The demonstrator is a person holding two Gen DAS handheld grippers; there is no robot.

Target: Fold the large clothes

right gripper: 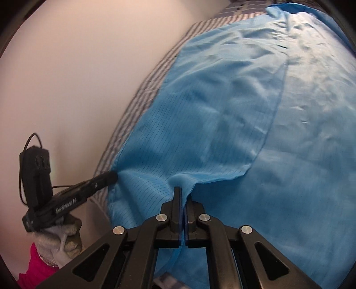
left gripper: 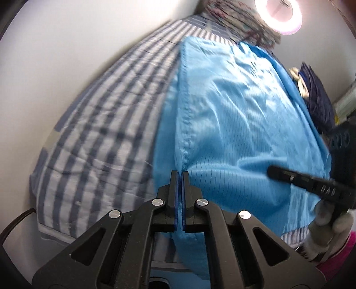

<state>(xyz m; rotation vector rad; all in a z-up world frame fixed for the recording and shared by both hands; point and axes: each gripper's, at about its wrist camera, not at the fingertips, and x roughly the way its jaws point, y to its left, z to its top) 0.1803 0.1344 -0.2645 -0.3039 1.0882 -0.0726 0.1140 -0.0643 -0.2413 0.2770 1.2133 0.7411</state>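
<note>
Lying lengthwise along striped bed [left gripper: 93, 124], blue garment [left gripper: 233, 115]; both tongs [left gripper: 180, 173] [right gripper: 183, 195] pinching near hem.

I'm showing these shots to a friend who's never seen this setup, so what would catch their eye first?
First, the big bright blue garment spread over a striped bedcover, filling most of both views. Next, the black left gripper and right gripper, each shut on the garment's near edge. Last, a glowing ring light at the top of the left view, beside a crumpled patterned cloth.
</note>
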